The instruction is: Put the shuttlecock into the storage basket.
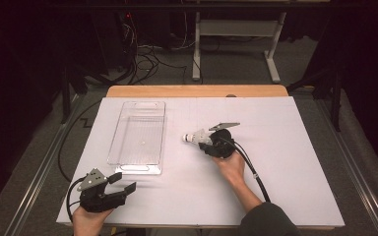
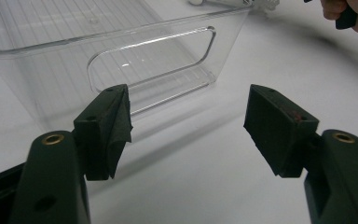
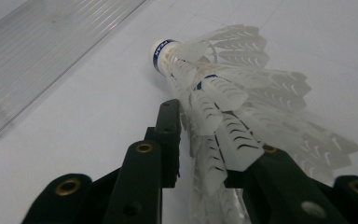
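Note:
A white feather shuttlecock [image 1: 196, 137] with a blue band at its cork [image 3: 160, 50] is clamped by its feather skirt [image 3: 233, 107] in my right gripper [image 1: 207, 141], which is shut on it just above the white table [image 1: 275, 147], cork pointing left toward a clear plastic bin [image 1: 139, 135]. The bin is empty, with handle cut-outs at both ends; its near end wall [image 2: 121, 70] fills the upper left of the left gripper view. My left gripper [image 1: 122, 183] rests at the table's front left, open, jaws wide apart with nothing between them, aimed at the bin's near end.
The white board lies on a wooden tabletop [image 1: 197, 91]. Beyond it are a grey desk frame [image 1: 236, 29] and cables on the floor [image 1: 142, 59]. A black cable [image 1: 253, 172] trails from the right gripper along the forearm.

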